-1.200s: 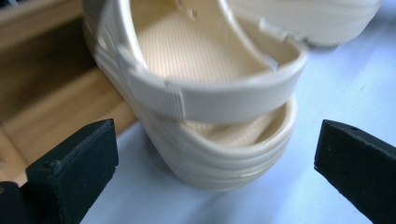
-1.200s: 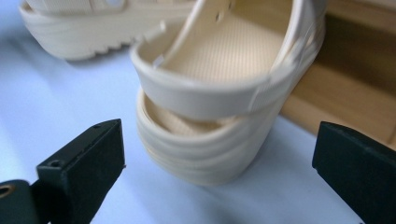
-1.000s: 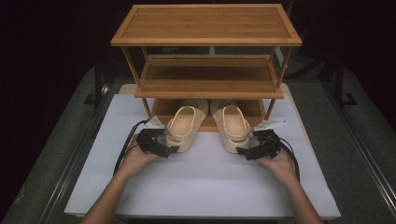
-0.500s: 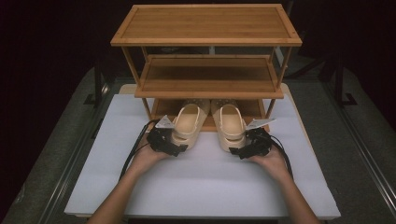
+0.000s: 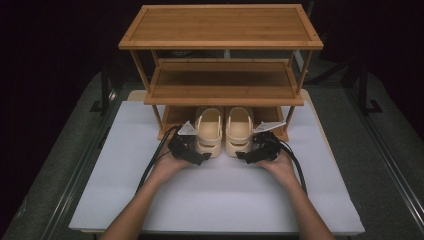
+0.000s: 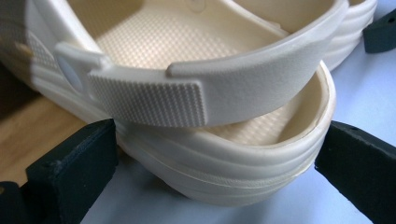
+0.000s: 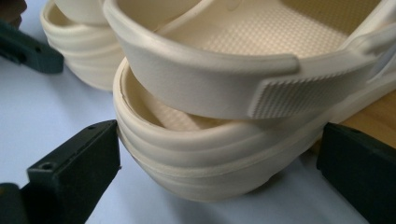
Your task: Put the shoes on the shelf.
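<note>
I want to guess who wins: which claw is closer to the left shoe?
Left. The left claw sits at the heel of the left shoe, jaws either side of it. The right claw is at the right shoe.

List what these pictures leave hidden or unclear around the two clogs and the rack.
- High view: the toes of the left clog and right clog are hidden under the rack's middle shelf.
- Left gripper view: the left clog's front is cut off by the frame's top edge.
- Right gripper view: whether the right hand-held gripper touches the right clog's heel is unclear.

A three-tier wooden rack [image 5: 220,42] stands on a white-topped table [image 5: 220,200] amid dark surroundings.
</note>
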`<action>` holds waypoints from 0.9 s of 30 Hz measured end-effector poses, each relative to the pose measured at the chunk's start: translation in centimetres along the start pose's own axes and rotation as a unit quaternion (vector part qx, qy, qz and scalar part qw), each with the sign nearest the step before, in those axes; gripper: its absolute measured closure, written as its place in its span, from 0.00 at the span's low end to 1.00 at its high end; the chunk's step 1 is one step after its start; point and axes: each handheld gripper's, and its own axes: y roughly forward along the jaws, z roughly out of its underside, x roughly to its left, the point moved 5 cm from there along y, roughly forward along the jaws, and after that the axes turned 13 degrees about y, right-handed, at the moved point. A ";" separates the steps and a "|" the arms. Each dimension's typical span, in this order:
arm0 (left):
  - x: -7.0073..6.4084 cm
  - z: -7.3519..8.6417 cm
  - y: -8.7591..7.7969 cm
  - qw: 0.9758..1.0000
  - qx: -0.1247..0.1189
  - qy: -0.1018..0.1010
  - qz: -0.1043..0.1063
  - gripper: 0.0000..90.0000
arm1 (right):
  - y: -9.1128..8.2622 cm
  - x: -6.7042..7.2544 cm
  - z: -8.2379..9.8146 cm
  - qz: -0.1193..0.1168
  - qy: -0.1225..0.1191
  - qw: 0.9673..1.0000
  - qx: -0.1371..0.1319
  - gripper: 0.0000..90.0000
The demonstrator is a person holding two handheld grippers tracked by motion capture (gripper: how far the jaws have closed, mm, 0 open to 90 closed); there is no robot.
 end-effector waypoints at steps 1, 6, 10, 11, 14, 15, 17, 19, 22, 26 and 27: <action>0.0 -0.2 0.2 1.000 -0.002 -0.002 0.000 0.00 | 0.1 0.1 -0.2 -0.003 0.003 1.000 -0.003 0.00; 0.7 -0.4 0.6 1.000 0.003 -0.004 -0.004 0.00 | 0.6 0.1 -1.2 0.004 -0.002 1.000 -0.017 0.00; 1.4 -0.7 1.2 1.000 -0.001 -0.002 -0.008 0.00 | 0.9 -0.5 -1.9 0.009 0.004 1.000 -0.022 0.00; 1.5 -0.7 1.4 1.000 -0.004 -0.007 -0.009 0.00 | 1.0 -0.6 -2.1 0.010 0.007 1.000 -0.023 0.00; 1.9 -1.0 1.9 1.000 -0.009 -0.014 -0.015 0.00 | 1.2 -1.0 -2.5 0.015 0.011 0.999 -0.027 0.00; 2.1 -1.1 2.1 1.000 -0.010 -0.015 -0.016 0.00 | 1.3 -1.1 -2.7 0.018 0.012 0.999 -0.027 0.00; 2.2 -1.2 2.2 1.000 -0.009 -0.014 -0.018 0.00 | 1.4 -1.2 -2.9 0.023 0.012 0.999 -0.027 0.00; 2.5 -1.4 2.6 1.000 -0.009 -0.014 -0.020 0.00 | 1.7 -1.6 -3.5 0.035 0.009 0.999 -0.030 0.00; 3.1 -1.7 3.2 1.000 -0.010 -0.014 -0.025 0.00 | 1.9 -2.0 -3.9 0.042 0.018 0.999 -0.029 0.00; 3.3 -1.8 3.4 0.999 -0.016 -0.017 -0.027 0.00 | 2.2 -2.5 -4.2 0.047 0.001 0.998 -0.044 0.00; 3.3 -1.8 3.4 0.999 -0.016 -0.018 -0.027 0.00 | 2.2 -2.5 -4.2 0.046 0.003 0.998 -0.044 0.00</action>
